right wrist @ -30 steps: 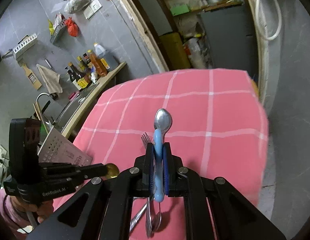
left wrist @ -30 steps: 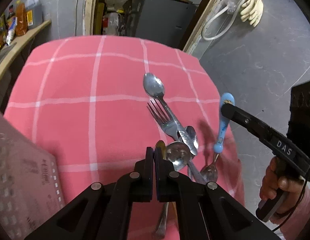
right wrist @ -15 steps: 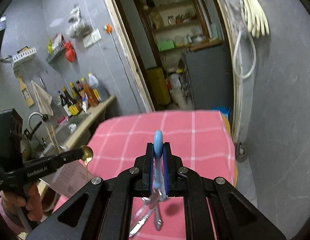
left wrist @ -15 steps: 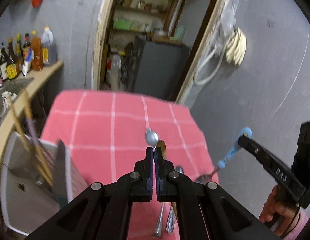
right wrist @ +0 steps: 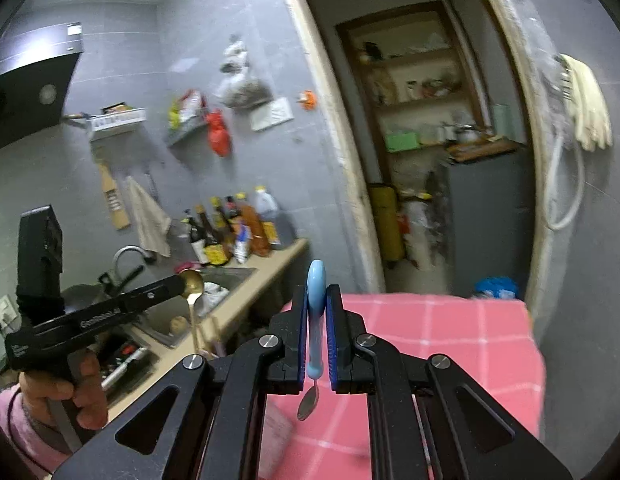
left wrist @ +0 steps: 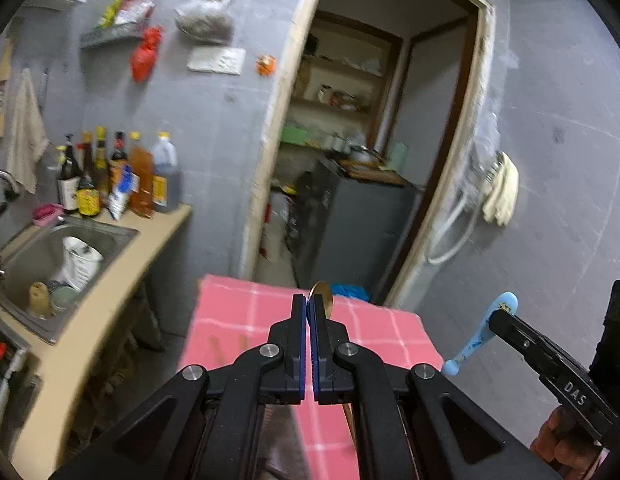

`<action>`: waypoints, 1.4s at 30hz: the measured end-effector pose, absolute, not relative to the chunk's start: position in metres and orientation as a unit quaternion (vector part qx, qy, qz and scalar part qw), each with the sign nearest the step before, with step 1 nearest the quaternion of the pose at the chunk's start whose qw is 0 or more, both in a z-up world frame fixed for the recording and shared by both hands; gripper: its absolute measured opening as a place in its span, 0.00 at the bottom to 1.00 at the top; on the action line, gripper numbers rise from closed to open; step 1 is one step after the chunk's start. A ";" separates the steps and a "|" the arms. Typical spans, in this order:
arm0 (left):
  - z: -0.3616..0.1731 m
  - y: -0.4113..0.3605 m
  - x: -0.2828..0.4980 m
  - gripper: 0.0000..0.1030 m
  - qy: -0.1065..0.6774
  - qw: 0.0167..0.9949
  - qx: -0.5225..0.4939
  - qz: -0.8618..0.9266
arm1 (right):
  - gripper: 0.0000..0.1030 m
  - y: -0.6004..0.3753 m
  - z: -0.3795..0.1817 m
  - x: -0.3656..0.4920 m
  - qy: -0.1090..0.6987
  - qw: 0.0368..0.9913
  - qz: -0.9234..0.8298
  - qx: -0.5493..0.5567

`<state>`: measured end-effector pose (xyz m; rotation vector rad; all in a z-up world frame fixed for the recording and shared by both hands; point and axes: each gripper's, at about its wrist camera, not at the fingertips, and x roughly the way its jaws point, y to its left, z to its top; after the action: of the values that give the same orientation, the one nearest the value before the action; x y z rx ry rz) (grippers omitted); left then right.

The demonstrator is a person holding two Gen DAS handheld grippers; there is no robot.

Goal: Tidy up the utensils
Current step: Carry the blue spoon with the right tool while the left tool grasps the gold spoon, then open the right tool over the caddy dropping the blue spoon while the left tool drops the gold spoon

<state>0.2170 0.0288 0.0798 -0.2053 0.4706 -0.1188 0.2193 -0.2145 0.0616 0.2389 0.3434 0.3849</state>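
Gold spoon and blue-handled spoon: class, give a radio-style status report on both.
Left gripper shut on gold spoon, bowl up. Right gripper shut on blue-handled spoon, bowl down. Both above pink checked tablecloth; nothing in the way.

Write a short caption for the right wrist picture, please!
Right gripper clamps a blue-handled spoon; the left gripper holds a gold spoon.

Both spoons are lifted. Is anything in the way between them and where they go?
Nothing visible blocks them. The left gripper is shut on the gold spoon, the right gripper on the blue spoon; both hang apart in open air. Where they go does not show clearly, so the last stretch cannot be judged.
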 end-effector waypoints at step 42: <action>0.020 0.068 0.188 0.02 0.236 0.969 -0.066 -0.017 | 0.08 -0.106 -0.005 0.218 0.280 0.919 0.270 0.067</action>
<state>0.1883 0.0676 0.0204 -0.1337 0.4769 -0.0342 0.2177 -0.1060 -0.0049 0.1372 0.5765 0.5550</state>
